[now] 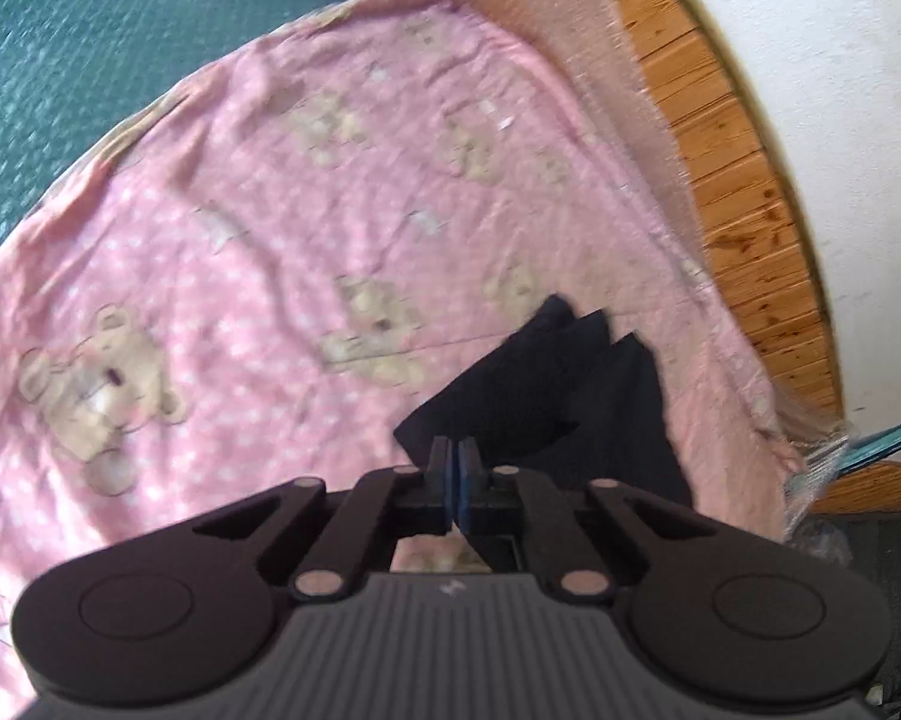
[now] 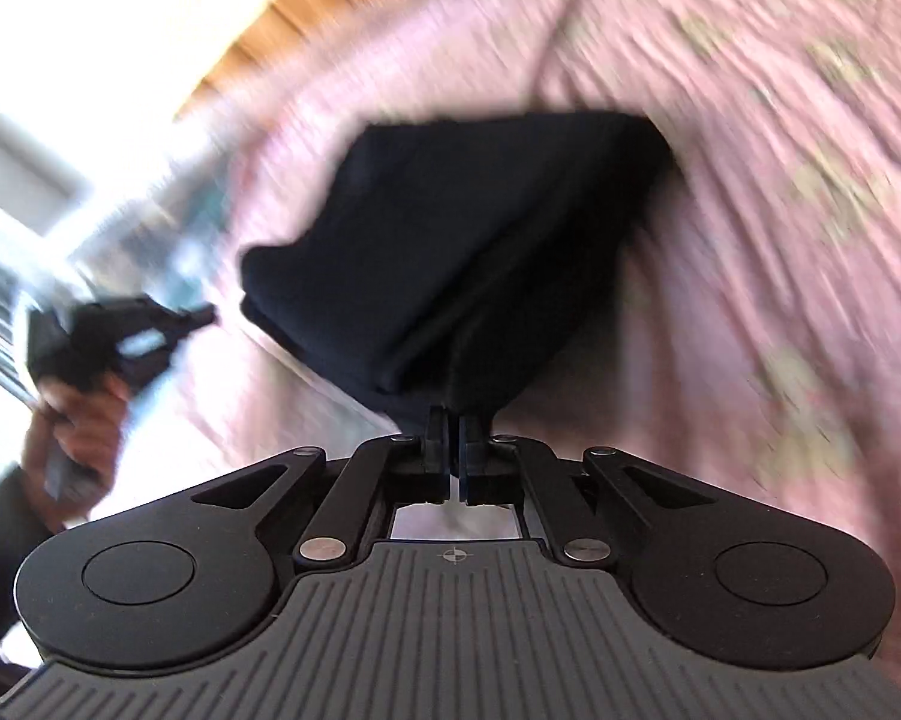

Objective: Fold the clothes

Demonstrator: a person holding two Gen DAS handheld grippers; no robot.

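A dark navy garment [image 1: 540,384] hangs in folds above a pink bear-print blanket [image 1: 258,252]. My left gripper [image 1: 453,450] is shut on an edge of it. In the right wrist view the same garment [image 2: 450,252] hangs bunched in front of the blanket [image 2: 750,180], and my right gripper [image 2: 453,420] is shut on its lower edge. The left gripper [image 2: 198,315] also shows at the left of the right wrist view, blurred, held by a hand. Both views are motion-blurred.
The blanket lies on a bed with a teal cover [image 1: 60,60] at the far left. A wooden frame [image 1: 738,180] and a white wall [image 1: 840,90] run along the right. A bright window area [image 2: 6,150] shows at the left.
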